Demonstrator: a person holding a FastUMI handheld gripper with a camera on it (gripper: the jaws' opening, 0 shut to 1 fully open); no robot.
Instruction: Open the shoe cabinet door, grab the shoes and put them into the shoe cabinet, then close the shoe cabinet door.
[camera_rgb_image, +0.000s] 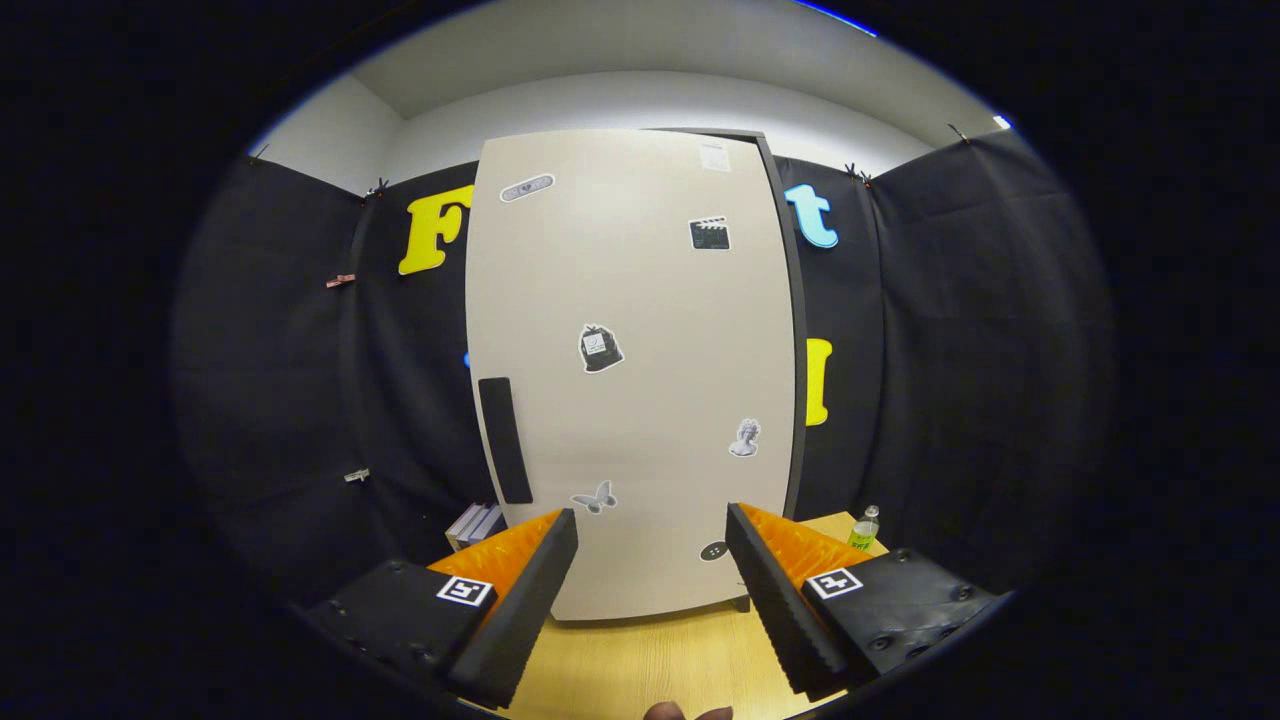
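Observation:
The shoe cabinet (640, 380) stands upright on the wooden table, straight ahead of my fingers. Its beige door (660, 300) is shut flat against the dark frame and carries several small stickers. A dark vertical handle (504, 440) sits near the door's left edge, above and slightly left of my left finger. My gripper (650, 545) is open, with nothing between its fingers; the cabinet's lower front shows through the gap, a short way beyond the tips.
The wooden table (640, 660) runs under the fingers up to the cabinet's foot. A small bottle with a green label (865, 527) stands to the right of the cabinet. A stack of books (475, 523) lies to its left. Black cloth walls close in on both sides.

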